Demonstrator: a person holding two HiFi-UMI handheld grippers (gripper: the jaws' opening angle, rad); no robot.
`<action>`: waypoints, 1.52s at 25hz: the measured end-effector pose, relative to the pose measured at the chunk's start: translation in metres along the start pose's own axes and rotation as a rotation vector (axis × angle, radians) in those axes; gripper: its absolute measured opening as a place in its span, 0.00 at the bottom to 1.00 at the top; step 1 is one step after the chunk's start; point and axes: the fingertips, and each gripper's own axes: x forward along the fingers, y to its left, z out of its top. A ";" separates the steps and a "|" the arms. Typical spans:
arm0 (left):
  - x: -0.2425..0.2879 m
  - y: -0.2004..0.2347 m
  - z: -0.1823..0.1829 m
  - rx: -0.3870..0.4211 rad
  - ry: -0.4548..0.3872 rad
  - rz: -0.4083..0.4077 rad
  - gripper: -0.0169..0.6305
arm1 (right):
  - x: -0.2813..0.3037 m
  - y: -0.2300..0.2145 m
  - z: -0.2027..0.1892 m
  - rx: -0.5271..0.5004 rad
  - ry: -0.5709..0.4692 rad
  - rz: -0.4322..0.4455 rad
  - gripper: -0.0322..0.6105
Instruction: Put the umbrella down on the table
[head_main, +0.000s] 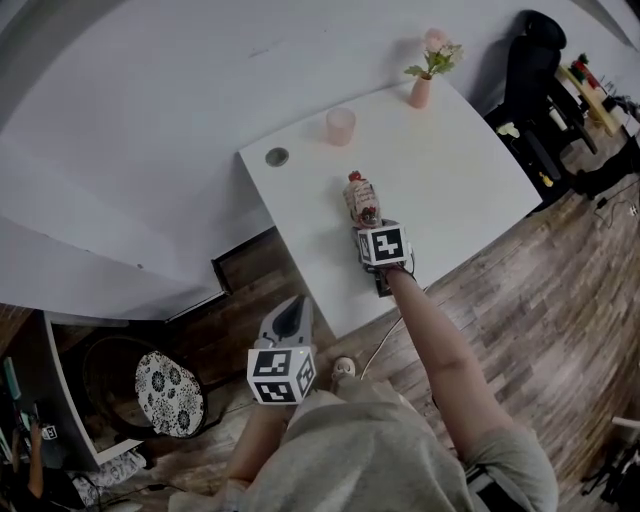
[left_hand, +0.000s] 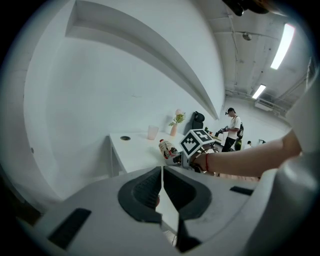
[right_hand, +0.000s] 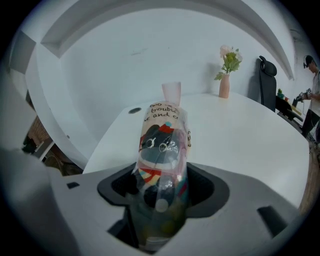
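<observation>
The umbrella (head_main: 362, 200) is folded short inside a clear sleeve printed with a cartoon figure. My right gripper (head_main: 366, 220) is shut on its lower end and holds it over the near part of the white table (head_main: 450, 180). In the right gripper view the umbrella (right_hand: 162, 145) sticks up and away between the pads of the right gripper (right_hand: 162, 192), tilted down toward the tabletop (right_hand: 240, 135). My left gripper (head_main: 292, 312) hangs below the table's near edge, close to my body, shut with nothing in it. The left gripper view shows its jaws (left_hand: 162, 187) pressed together and the umbrella (left_hand: 167, 148) beyond.
On the far side of the table stand a pink cup (head_main: 340, 126) and a pink vase with flowers (head_main: 421, 90). A round cable hole (head_main: 277, 156) sits at the left corner. A black chair (head_main: 535, 70) is at the right, and a patterned stool (head_main: 168, 393) is on the floor at the left.
</observation>
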 end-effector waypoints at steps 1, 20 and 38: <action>0.001 0.000 0.000 -0.001 0.001 0.000 0.05 | 0.002 0.000 0.000 0.002 0.009 -0.002 0.48; -0.014 -0.007 0.005 0.012 -0.004 -0.042 0.05 | -0.008 0.003 -0.003 0.031 0.022 0.015 0.57; -0.108 -0.027 -0.017 0.043 -0.032 -0.105 0.05 | -0.161 0.069 -0.059 0.064 -0.208 0.013 0.56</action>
